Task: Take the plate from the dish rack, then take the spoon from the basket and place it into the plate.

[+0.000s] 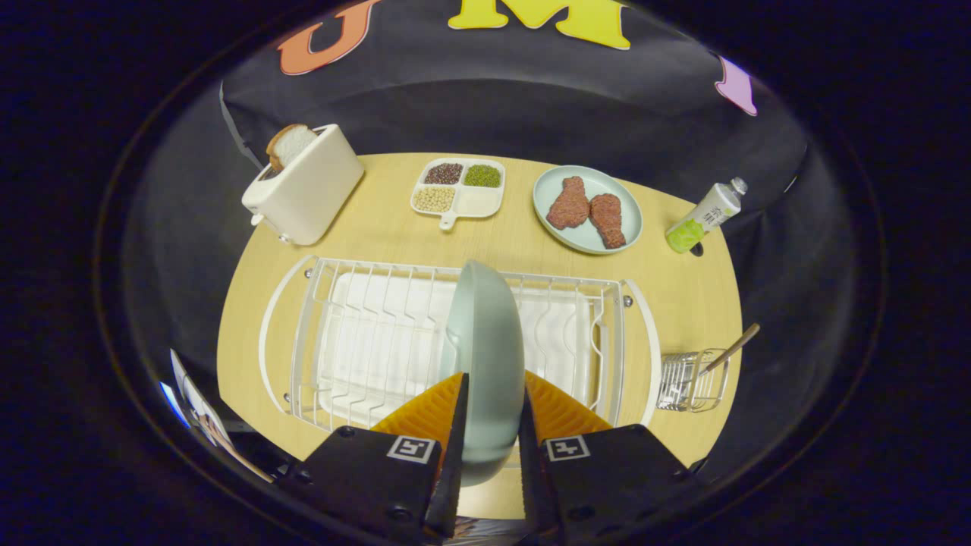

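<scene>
A pale green plate [485,341] stands on edge between my gripper's [493,394] two fingers, which are shut on its near rim. It is held above the white wire dish rack [364,341] on the wooden table. To the right of the rack stands a small wire basket [692,379] with a wooden-handled spoon [732,349] leaning out of it, its bowl hidden inside the basket.
Beyond the rack stand a white toaster [307,186] with a slice of bread, a divided tray of grains [459,189], a pale plate with two pieces of meat [588,208] and a small bottle [705,216]. Bare wooden table [683,296] lies right of the rack.
</scene>
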Tool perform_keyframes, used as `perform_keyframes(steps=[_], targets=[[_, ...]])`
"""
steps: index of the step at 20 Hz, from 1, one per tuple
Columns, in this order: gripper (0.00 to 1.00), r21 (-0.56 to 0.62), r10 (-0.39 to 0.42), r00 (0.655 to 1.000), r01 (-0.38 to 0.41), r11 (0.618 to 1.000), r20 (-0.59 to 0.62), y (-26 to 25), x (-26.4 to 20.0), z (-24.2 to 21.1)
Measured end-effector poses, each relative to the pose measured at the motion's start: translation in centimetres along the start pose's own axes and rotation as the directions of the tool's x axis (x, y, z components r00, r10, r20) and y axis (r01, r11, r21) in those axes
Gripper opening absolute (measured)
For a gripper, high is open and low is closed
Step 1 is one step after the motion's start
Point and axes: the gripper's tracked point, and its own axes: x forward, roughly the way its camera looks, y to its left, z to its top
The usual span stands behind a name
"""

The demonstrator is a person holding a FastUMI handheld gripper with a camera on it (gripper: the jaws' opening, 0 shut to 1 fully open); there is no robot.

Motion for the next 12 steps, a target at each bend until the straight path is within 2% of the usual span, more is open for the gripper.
perform_keyframes(steps=[3, 8, 12], targets=[[0.34, 0.001, -0.083, 0.996, 0.083, 0.997, 0.043, -0.3, -0.8, 0.4], [0.32, 0.057, -0.194, 0.978, 0.190, 0.980, 0.080, -2.6, -2.7, 0.5], [0.27, 0.101, -0.154, 0.980, 0.142, 0.985, 0.123, -3.5, -5.0, 0.2]])
